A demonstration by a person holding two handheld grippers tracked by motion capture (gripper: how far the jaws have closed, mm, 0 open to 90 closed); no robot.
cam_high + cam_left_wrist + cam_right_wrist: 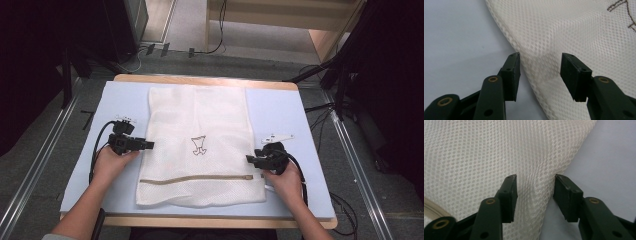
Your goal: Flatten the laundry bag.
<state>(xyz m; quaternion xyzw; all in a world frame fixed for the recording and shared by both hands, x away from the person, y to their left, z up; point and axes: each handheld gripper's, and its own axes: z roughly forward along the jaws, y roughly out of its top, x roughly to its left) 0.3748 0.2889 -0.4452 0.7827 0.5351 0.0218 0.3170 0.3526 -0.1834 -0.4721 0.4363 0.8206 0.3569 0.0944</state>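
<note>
— Lying flat on the pale blue table (pixel 280 107), the white mesh bag (pixel 200 120) has a gripper at each long edge?

— Yes. The left gripper (pixel 540 72) has its jaws parted, the bag's edge between them, unpinched. The right gripper (pixel 535 195) stands likewise, jaws apart astride the opposite edge.

— Texture?

— Fine honeycomb netting, soft and slightly rumpled; a tan zipper (pixel 197 178) runs across near the person, a small dark outline figure (pixel 199 145) mid-bag.
</note>
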